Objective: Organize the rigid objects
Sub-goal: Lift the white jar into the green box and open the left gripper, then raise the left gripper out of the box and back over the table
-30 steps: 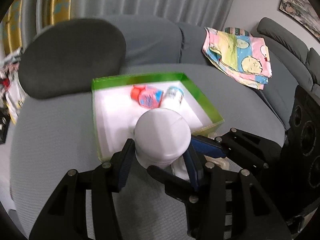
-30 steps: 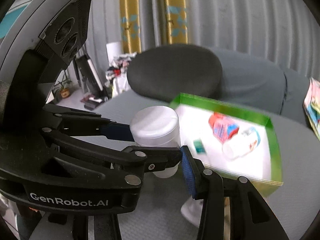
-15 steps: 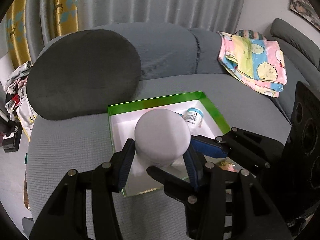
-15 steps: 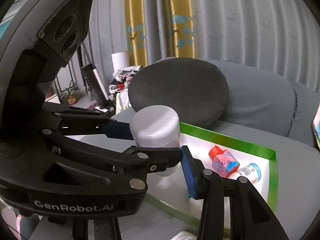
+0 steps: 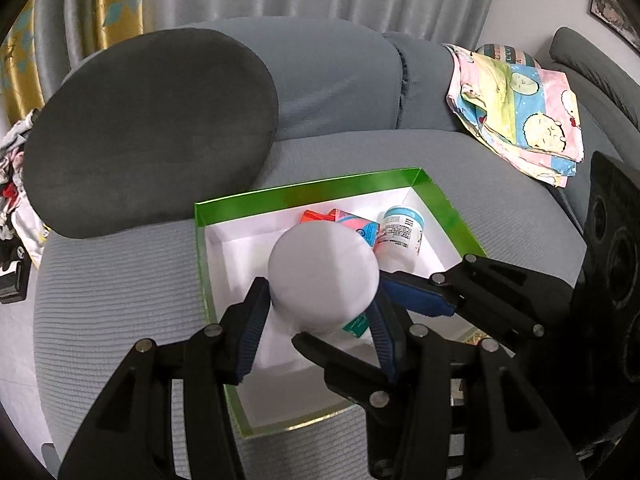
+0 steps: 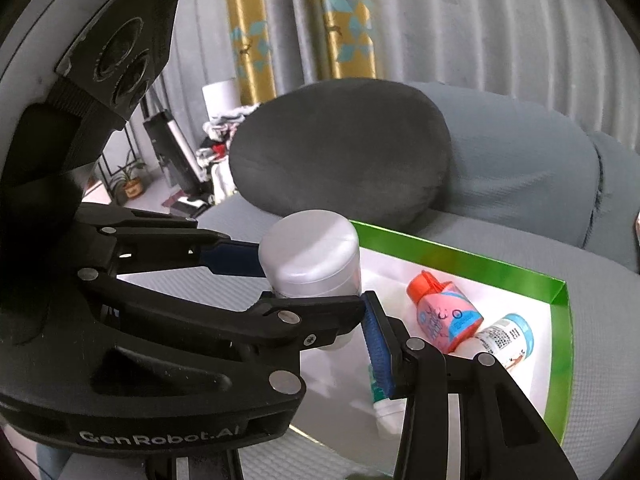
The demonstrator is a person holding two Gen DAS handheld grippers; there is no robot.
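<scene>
Since a second ago, the two grippers and the white jar (image 5: 322,276) have travelled from the near edge of the green-rimmed box (image 5: 304,192) to a place over its white floor, and the box now fills more of both views.

The only writing that reads clearly is the lettering "GenRobot.AI" (image 6: 160,436), on the body of the left gripper (image 5: 318,320) as seen from the right wrist. The pink bottle (image 6: 444,320) with an orange-red cap and the white bottle (image 6: 506,340) with a light-blue band both carry printed labels, but the print is too small to read. They lie on their sides, touching, at the far right of the box.

The left gripper tilts steeply down over the box. Its blue-padded fingers (image 5: 250,328) are clamped on the jar's sides just under the wide cap, and the jar stands upright above the box floor.

The right gripper (image 6: 324,344) comes in from the right and points less steeply, its fingers crossing the left gripper's right finger. A white tube (image 6: 386,412) with teal print shows beside its right pad. One of its fingers is hidden, so whether it grips the tube cannot be told.

The box rests on the grey sofa (image 5: 120,280), near a dark cushion (image 5: 148,128). A cartoon-printed cloth (image 5: 520,112) lies far right.
</scene>
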